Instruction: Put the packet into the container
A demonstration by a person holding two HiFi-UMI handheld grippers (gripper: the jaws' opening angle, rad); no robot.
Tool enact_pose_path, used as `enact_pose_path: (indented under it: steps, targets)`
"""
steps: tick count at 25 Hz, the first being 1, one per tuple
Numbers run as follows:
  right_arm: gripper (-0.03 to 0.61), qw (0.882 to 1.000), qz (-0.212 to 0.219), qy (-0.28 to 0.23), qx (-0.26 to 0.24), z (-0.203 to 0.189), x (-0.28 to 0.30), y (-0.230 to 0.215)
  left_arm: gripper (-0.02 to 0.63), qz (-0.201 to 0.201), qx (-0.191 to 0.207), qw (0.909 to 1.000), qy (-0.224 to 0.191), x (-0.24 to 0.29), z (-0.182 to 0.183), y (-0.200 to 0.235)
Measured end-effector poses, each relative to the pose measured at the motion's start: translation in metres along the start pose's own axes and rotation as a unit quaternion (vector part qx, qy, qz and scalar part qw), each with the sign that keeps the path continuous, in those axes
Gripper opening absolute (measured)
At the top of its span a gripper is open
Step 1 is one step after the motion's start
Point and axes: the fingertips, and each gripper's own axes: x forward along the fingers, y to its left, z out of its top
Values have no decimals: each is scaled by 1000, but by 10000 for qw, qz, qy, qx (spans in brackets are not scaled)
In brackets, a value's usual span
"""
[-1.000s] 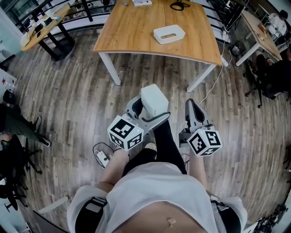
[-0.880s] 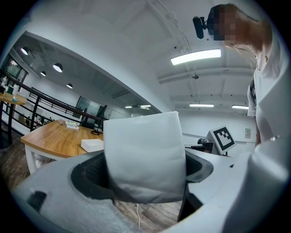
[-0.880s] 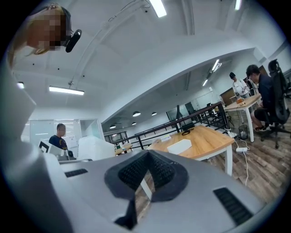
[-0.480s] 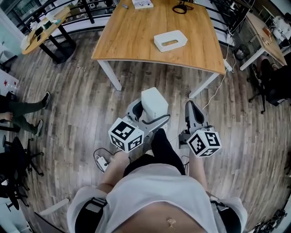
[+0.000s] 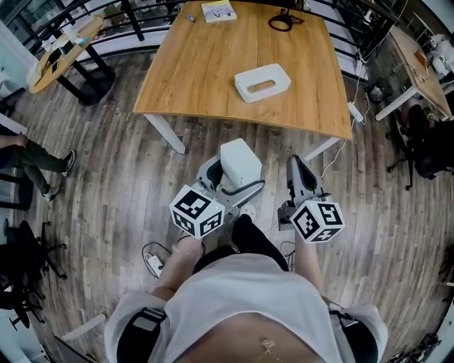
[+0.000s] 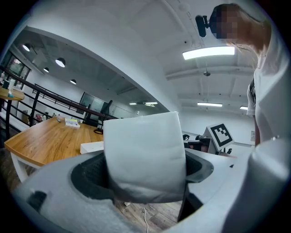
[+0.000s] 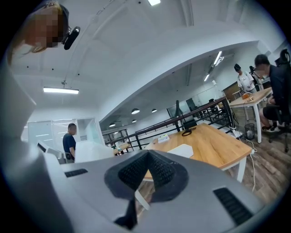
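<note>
White packet (image 5: 240,162) sits clamped between the jaws of my left gripper (image 5: 232,179), held over the plank floor (image 5: 106,198) just in front of my body. In the left gripper view the packet (image 6: 143,150) fills the gap of the left gripper (image 6: 144,175). Both ribbed pads press its lower sides, and its upper edge stands well above the jaws, upright and slightly puffed.

My right gripper (image 5: 297,166) hangs just to the right of it, apart from the packet. Its own view shows the right gripper (image 7: 146,175) clenched, the two dark pads meeting in a point with nothing between them. Each gripper's marker cube, left (image 5: 197,210) and right (image 5: 318,220), sits on the near side, close to my hands.

Farther away stands the wooden table (image 5: 206,64), its near edge well apart from both grippers. The container (image 5: 262,82), a shallow white rectangular box with an oblong slot in its top, rests on the right half of the tabletop, turned a little askew. It appears as a pale slab behind the left jaw (image 6: 91,147) and on the tabletop beyond the right jaws (image 7: 182,150). A booklet (image 5: 218,10) and a coiled black cable (image 5: 284,21) lie at the table's far edge. A white power strip (image 5: 152,264) lies on the floor near my left leg.
</note>
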Motion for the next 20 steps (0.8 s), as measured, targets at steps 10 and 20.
enact_pose_path:
  steps: [10, 20]
  targets:
    - [11, 9999, 81, 59, 43, 19, 59, -43, 454, 49, -63, 9999, 78, 64, 13, 43]
    - [11, 9997, 227, 65, 42, 31, 103, -77, 454, 176, -32, 9998, 58, 109, 19, 73]
